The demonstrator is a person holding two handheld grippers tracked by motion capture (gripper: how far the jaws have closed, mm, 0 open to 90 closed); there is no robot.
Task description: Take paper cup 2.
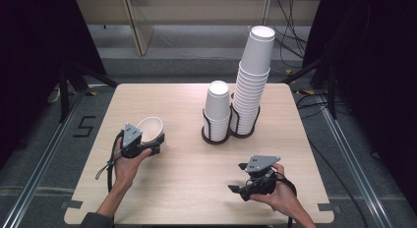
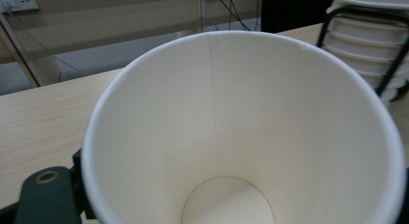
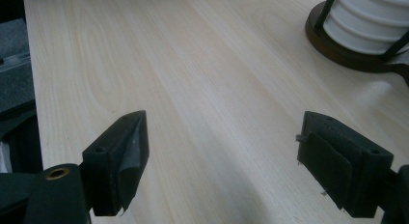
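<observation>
Near the tabletop's left edge, the left gripper (image 1: pixel 156 142) is clamped on the wall of a single white paper cup (image 1: pixel 149 128), held tilted with its empty mouth up and toward the camera, plain inside with one seam down the wall. Near the front right corner, the right gripper (image 1: pixel 237 178) rests low over bare wood with its jaws wide apart and nothing between them. One cup seems to be out and in hand, well apart from the two stacks (image 1: pixel 253 85) in the black holder (image 1: pixel 216 135) toward the back edge; where it belongs I cannot tell.
</observation>
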